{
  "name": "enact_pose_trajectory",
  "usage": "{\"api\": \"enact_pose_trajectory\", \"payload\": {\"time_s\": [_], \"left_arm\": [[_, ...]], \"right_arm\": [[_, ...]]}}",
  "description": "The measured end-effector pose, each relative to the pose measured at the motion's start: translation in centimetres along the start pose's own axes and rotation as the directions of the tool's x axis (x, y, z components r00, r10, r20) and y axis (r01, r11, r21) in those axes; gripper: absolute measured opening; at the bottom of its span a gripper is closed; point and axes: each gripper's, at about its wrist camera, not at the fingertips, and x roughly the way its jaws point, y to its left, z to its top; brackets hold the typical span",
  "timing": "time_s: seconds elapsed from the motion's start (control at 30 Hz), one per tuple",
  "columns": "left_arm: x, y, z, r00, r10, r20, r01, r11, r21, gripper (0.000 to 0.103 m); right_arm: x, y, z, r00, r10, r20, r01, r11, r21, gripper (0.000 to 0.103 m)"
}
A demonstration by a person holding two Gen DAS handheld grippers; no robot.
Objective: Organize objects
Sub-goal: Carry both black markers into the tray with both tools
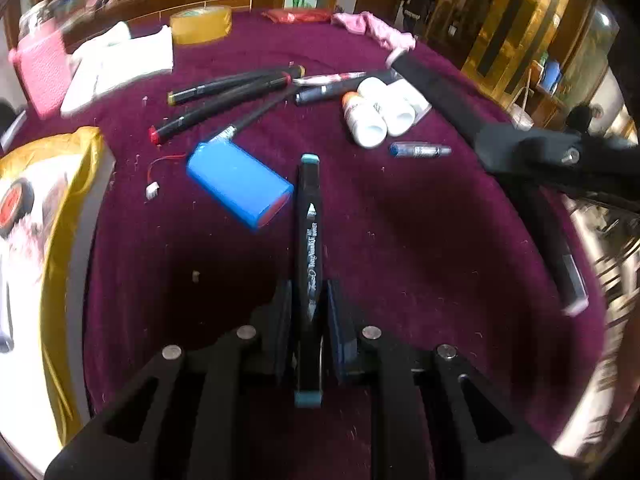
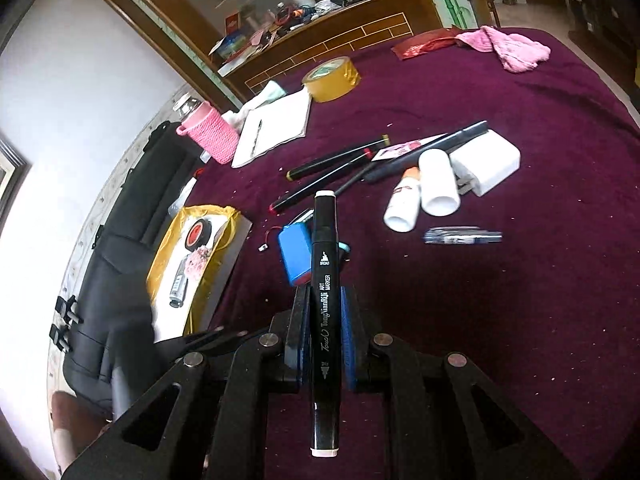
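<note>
1. The left gripper (image 1: 307, 300) is clamped on a black marker with teal caps (image 1: 307, 240); the marker's near end hides between the jaws, and everything at the right edge of that view is smeared by blur.
2. The right gripper (image 2: 325, 320) is closed just as tightly on a black marker with white caps (image 2: 325, 300), which blocks part of the blue battery pack (image 2: 295, 254) lying behind it.
3. Seen from the left wrist, the right gripper's dark arm cuts across the upper right and covers part of the white charger (image 2: 486, 164).
4. In the middle of the cloth lies a loose pile of more markers (image 2: 340, 168), just beside two white bottles (image 2: 424, 188) lying on their sides, with a small clear pen (image 2: 462, 236) near them.
5. Farther back sit a tape roll (image 2: 331, 79), a notebook (image 2: 276, 128) and a pink rag (image 2: 512, 50).
6. A yellow-lined box (image 2: 200, 264) sits at the table's left edge, its contents hard to name.
7. The table is covered in a maroon cloth (image 2: 500, 320) flecked with lint; a cluttered wooden cabinet (image 2: 320, 12) stands behind.
</note>
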Motion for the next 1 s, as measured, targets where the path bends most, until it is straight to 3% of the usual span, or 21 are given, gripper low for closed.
{"api": "enact_pose_trajectory", "payload": {"time_s": [0.13,0.33,0.57,0.77,1.0], "left_arm": [[0.4,-0.7,0.2,0.998,0.058,-0.001,-0.058,0.998,0.035,0.012],[-2.1,1.1,-0.4,0.999,-0.008,0.052,0.010,0.999,-0.038,0.012],[-7.5,4.4,-1.3,0.985,-0.044,0.167,0.065,0.990,-0.124,0.012],[-11.5,11.4,-3.0,0.976,0.081,0.201,-0.032,0.971,-0.238,0.012],[-10.1,19.3,-5.2,0.969,0.228,0.091,-0.183,0.918,-0.352,0.012]], "right_arm": [[0.4,-0.5,0.2,1.000,0.019,-0.005,-0.019,1.000,0.001,0.013],[1.2,-0.1,-0.3,0.998,0.056,-0.026,-0.056,0.998,0.000,0.013],[2.0,3.1,0.2,0.992,0.120,-0.044,-0.121,0.992,-0.021,0.013],[4.7,8.4,0.9,0.970,0.216,-0.114,-0.221,0.975,-0.034,0.013],[11.4,15.5,0.2,0.935,0.259,-0.242,-0.275,0.961,-0.037,0.013]]}}
